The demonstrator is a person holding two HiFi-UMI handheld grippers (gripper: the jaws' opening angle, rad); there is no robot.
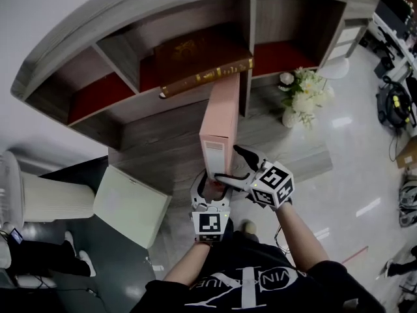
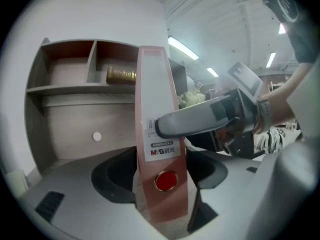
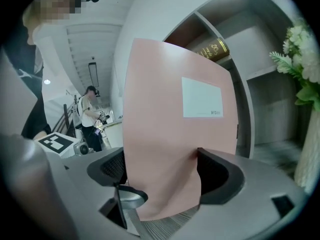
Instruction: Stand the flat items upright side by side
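In the head view, the pink binder (image 1: 218, 119) is held upright in front of the shelf unit (image 1: 163, 8), above the wooden counter (image 1: 153, 155). It is not yet in any compartment, and it cannot be told whether its lower end rests on something. The left hand-held gripper (image 1: 210, 189) takes it from the near side and the right hand-held gripper (image 1: 233, 165) from the right. A brown book (image 1: 195, 64) lies flat in the middle compartment, and its front edge seems to reach over the shelf edge. A vase of flowers (image 1: 301, 96) stands near, on the right.

In the left gripper view, the jaws stand wide and are clenched on the binder, with the spine and its red ring (image 2: 166, 180) between them. A finger of the other gripper crosses the spine.

In the right gripper view, the jaws are closed on the binder near a lower corner, and one pad presses into the cover. Edges of sheets (image 3: 165, 226) show at the bottom.

The main danger is probably the book. If the binder goes forward like this, its top may strike the book or a shelf board and twist in the grasp. The corner hold looks weak, so the binder could slip. A wide swing to the right could knock over the vase.
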